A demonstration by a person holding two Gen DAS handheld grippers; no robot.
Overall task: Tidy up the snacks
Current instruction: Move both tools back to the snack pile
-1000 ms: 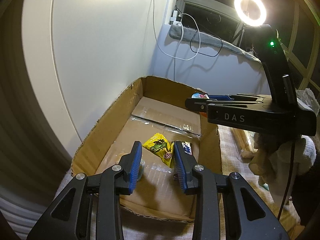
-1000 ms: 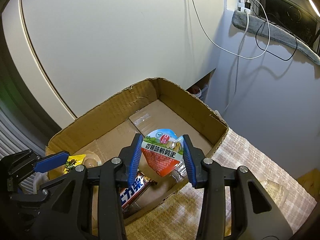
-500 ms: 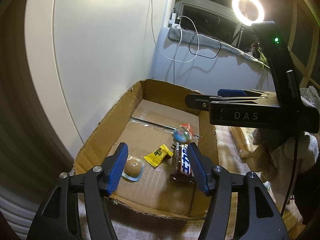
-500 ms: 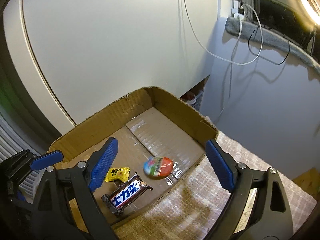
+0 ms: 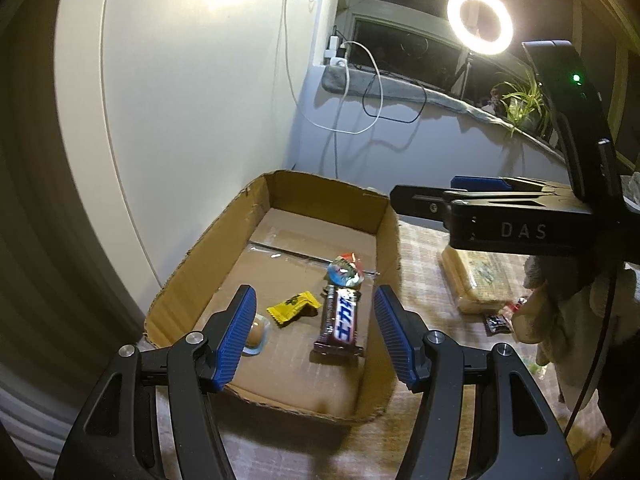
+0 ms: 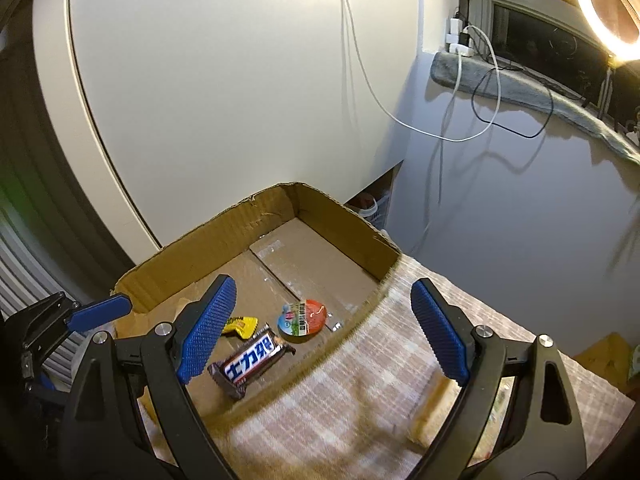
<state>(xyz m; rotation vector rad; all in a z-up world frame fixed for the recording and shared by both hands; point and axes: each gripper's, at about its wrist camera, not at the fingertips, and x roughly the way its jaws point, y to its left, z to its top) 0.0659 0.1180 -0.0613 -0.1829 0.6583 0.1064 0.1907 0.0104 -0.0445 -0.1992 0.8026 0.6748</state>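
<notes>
Both the left gripper point(image 5: 314, 334) and right gripper point(image 6: 322, 330) now gape empty, their 2 snacks dropped into the box point(image 5: 200, 256) below them, so probably more remain outside.

The left claw's left pad point(image 5: 236, 336) hides part of the small round snack point(image 5: 256, 332). In the right view, a blue pad point(image 6: 206, 330) covers part of the yellow candy point(image 6: 241, 325), and the checked cloth point(image 6: 360, 392) beneath the claw is blurry.

Matt corrugated cardboard box point(image 5: 208, 252) holds a glossy foil-wrapped chocolate bar point(image 6: 250, 358) on woven checked cloth point(image 6: 360, 408)
</notes>
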